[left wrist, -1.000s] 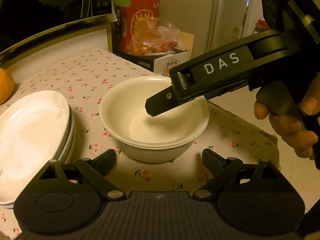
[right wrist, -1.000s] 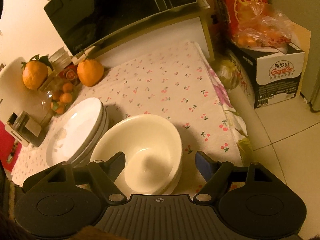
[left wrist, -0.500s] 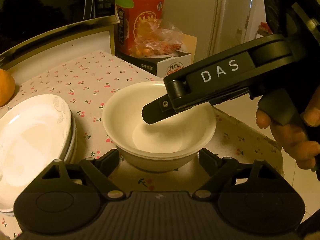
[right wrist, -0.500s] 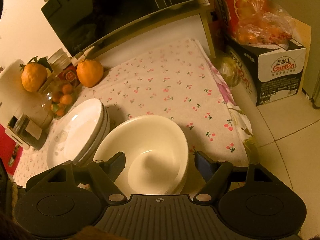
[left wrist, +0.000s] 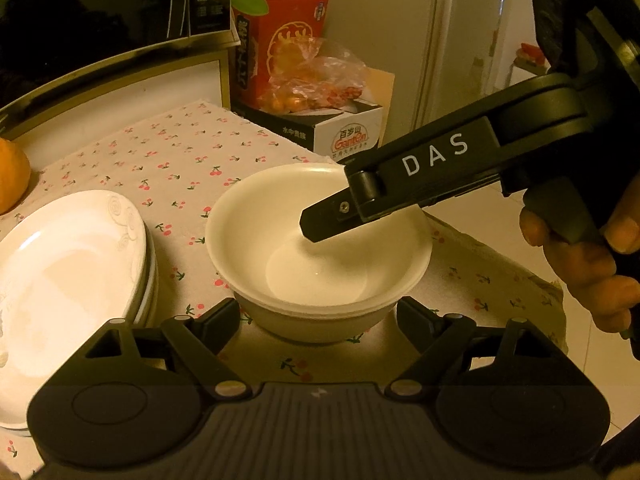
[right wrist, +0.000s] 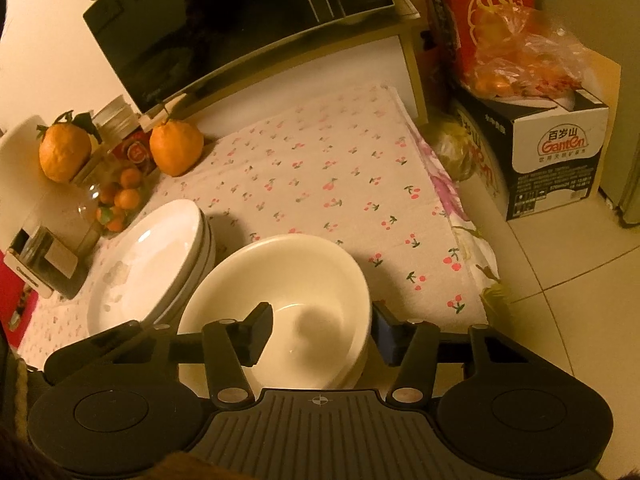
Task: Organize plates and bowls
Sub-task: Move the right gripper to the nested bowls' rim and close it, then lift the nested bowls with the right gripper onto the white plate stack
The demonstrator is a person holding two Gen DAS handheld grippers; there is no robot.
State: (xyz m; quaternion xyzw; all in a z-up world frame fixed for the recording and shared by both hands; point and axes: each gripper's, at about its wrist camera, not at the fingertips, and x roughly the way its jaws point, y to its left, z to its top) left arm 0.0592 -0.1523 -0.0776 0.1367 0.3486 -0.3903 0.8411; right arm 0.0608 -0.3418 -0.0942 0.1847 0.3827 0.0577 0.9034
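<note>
Your right gripper (right wrist: 322,336) has just been closing: its left finger now sits inside the stacked bowls (right wrist: 280,300) and its right finger hangs just outside the near right rim, so the wall is between the jaws. You cannot tell from either view whether the pads already press on it. A second ago both fingers stood wider, clear of the rim. That suggests you are taking hold of the bowls' rim to lift or shift them.

Your left gripper (left wrist: 316,320) is spread wide in front of the bowls, one finger at each side of the base, gripping nothing.

The bowls sit nested on the cherry-print tablecloth (right wrist: 320,176), near its front right corner. Just left of them, the stacked plates (right wrist: 156,264) look almost touching. Behind the bowls the cloth is bare up to the microwave (right wrist: 240,16). Left of the plates stand oranges (right wrist: 176,150) and a glass jar (right wrist: 116,204). Right of the bowls, off the table on the tiled floor (right wrist: 580,320), is a cardboard box (right wrist: 556,164) with bagged fruit on top.
</note>
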